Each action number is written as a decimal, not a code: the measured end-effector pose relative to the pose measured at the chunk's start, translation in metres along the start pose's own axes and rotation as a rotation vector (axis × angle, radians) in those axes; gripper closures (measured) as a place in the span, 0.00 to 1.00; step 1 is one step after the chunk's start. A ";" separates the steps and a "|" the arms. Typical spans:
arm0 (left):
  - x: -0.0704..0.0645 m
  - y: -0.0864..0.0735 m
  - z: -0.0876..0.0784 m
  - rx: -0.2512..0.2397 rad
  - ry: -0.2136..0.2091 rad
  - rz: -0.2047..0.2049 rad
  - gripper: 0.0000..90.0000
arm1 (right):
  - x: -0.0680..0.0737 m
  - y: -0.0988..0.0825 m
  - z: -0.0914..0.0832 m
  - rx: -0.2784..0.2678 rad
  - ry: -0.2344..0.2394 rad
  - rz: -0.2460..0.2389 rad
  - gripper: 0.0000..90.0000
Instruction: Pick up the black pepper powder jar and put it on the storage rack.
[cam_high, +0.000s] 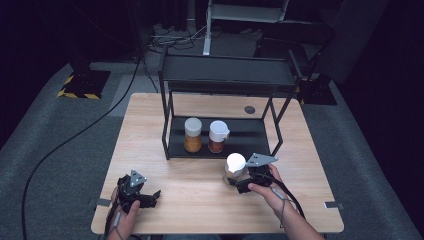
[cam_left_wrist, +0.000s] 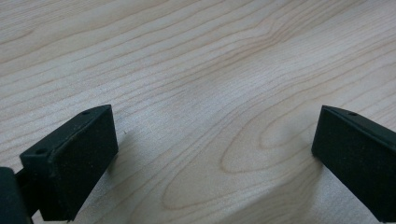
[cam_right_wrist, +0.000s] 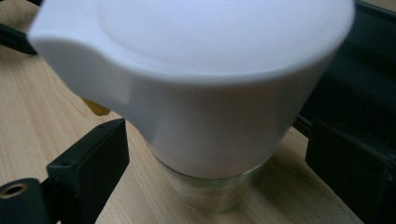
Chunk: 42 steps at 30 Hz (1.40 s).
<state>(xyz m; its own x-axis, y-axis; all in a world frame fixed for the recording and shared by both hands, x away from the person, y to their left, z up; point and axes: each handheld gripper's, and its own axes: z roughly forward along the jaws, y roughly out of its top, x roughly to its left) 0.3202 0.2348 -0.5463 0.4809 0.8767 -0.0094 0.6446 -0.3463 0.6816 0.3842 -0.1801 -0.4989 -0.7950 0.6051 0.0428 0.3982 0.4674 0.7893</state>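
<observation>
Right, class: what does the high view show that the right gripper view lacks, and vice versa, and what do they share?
High view: the black rack, two jars on its lower shelf, the left gripper. Right gripper view: the glass base of the white-lidded jar, clear of both jaws. Shared: that jar, the right gripper around it, the wooden table.

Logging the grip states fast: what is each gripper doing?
Left gripper: open, holding nothing.
Right gripper: around the white-capped jar; grip cannot be told.

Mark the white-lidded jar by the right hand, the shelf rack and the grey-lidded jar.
white-lidded jar (cam_high: 235, 162): high view, on its lid top.
shelf rack (cam_high: 227, 70): high view, on its upper tray.
grey-lidded jar (cam_high: 193, 125): high view, on its lid.
</observation>
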 end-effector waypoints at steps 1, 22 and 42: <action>0.000 0.000 0.000 0.000 0.000 0.000 0.00 | 0.000 -0.001 0.001 -0.001 -0.001 -0.001 0.08; 0.000 0.000 0.000 0.001 0.000 0.004 0.00 | 0.002 0.000 0.011 -0.006 0.006 -0.051 0.34; 0.000 0.000 0.000 0.001 0.000 0.004 0.00 | 0.003 0.016 -0.003 0.013 0.011 -0.049 0.35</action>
<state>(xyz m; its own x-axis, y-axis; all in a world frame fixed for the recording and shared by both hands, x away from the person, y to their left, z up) 0.3203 0.2349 -0.5463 0.4836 0.8753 -0.0066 0.6432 -0.3502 0.6809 0.3865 -0.1725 -0.4840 -0.8187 0.5741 0.0117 0.3648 0.5042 0.7828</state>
